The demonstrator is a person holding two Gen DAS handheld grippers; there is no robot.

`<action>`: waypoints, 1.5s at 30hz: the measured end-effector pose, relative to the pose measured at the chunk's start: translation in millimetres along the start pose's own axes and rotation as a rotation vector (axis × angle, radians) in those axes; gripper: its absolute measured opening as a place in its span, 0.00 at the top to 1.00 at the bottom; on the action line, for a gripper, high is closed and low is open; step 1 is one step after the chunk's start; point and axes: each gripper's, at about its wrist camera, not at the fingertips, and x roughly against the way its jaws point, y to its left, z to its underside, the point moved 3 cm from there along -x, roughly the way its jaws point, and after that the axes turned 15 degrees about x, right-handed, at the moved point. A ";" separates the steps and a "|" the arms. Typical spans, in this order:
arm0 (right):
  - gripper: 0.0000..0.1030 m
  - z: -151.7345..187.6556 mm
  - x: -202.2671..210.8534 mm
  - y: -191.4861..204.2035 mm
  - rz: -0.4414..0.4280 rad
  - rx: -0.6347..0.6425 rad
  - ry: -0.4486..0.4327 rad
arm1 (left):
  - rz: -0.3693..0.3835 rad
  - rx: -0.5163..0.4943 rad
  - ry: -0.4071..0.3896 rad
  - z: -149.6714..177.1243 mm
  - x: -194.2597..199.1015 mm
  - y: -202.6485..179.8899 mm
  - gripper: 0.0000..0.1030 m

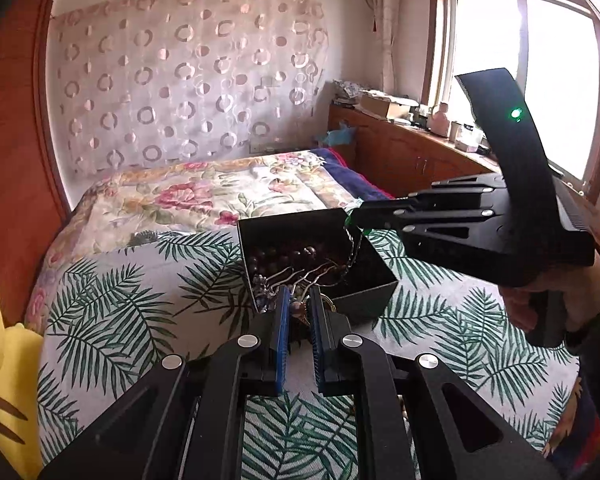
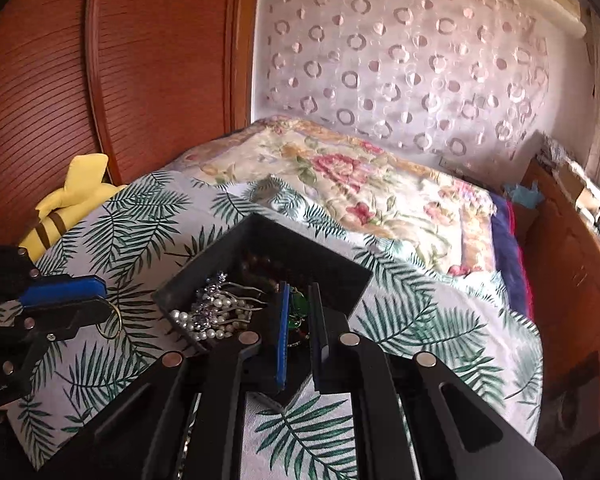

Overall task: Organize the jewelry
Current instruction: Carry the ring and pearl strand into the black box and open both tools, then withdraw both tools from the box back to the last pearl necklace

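Note:
A black open box (image 1: 364,296) stands on the palm-leaf bedspread and holds dark wooden beads (image 1: 291,258), silver hairpins and pearls (image 2: 211,316). My left gripper (image 1: 298,312) is at the box's near edge, shut on a small gold hoop piece (image 2: 109,322) that hangs from its tips in the right wrist view. My right gripper (image 2: 298,312) hovers over the box's right side, shut on a green jewelled piece (image 2: 297,304) with a thin chain; it shows in the left wrist view (image 1: 354,216) above the box's far right corner.
The palm-leaf bedspread (image 1: 139,300) covers the bed, with a floral quilt (image 1: 203,196) behind it. A yellow plush toy (image 2: 71,200) lies at the left by the wooden wardrobe (image 2: 99,72). A wooden cabinet (image 1: 412,152) with clutter stands under the window.

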 end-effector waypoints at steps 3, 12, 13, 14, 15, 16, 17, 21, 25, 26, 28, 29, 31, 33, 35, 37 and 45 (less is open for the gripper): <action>0.89 6.2 -11.9 -3.1 -0.026 -0.033 0.019 | -0.005 0.002 0.006 -2.9 -6.5 1.7 0.91; 0.65 19.3 -5.8 -11.0 -0.065 -0.081 -0.005 | -0.001 0.011 0.030 -26.2 -40.5 -3.4 0.91; 0.65 21.5 -2.7 -12.3 -0.066 -0.084 -0.007 | -0.003 0.015 0.035 -29.5 -46.3 -3.4 0.91; 0.65 24.2 1.5 -13.4 -0.064 -0.085 -0.011 | -0.003 0.019 0.041 -31.8 -50.9 -3.4 0.91; 0.65 26.4 5.3 -14.8 -0.063 -0.085 -0.014 | -0.005 0.027 0.049 -34.6 -57.6 -2.9 0.91; 0.65 29.1 8.8 -15.6 -0.061 -0.087 -0.016 | -0.006 0.035 0.057 -37.2 -63.4 -1.9 0.91; 0.65 33.9 13.4 -16.5 -0.059 -0.092 -0.017 | -0.008 0.040 0.063 -39.3 -68.8 -0.9 0.91; 0.65 51.6 25.1 -15.4 -0.057 -0.098 -0.009 | -0.029 0.058 0.095 -45.1 -91.0 4.5 0.91; 0.65 72.2 36.0 -6.4 -0.058 -0.088 -0.003 | -0.040 0.090 0.116 -45.6 -102.6 11.8 0.91; 0.65 76.4 38.1 -4.6 -0.061 -0.088 -0.004 | -0.043 0.093 0.115 -43.8 -101.8 13.6 0.88; 0.65 86.4 44.9 2.1 -0.078 -0.098 -0.013 | -0.041 0.096 0.112 -41.6 -99.1 15.2 0.78; 0.65 90.5 47.5 4.8 -0.082 -0.103 -0.014 | -0.043 0.093 0.110 -40.5 -97.4 15.6 0.78; 0.65 97.5 52.5 11.2 -0.093 -0.109 -0.016 | -0.052 0.075 0.104 -36.5 -91.3 12.2 0.73; 0.65 104.3 58.3 19.4 -0.112 -0.110 -0.022 | -0.049 0.057 0.091 -30.3 -80.8 9.8 0.67; 0.65 111.1 60.7 29.3 -0.129 -0.097 -0.016 | -0.041 0.042 0.084 -23.2 -70.6 6.4 0.63; 0.65 115.8 60.4 37.3 -0.148 -0.075 -0.001 | -0.030 0.034 0.083 -15.1 -61.6 5.2 0.61; 0.73 133.2 39.0 58.2 -0.189 -0.041 0.076 | -0.006 0.018 0.125 24.3 -37.7 7.4 0.58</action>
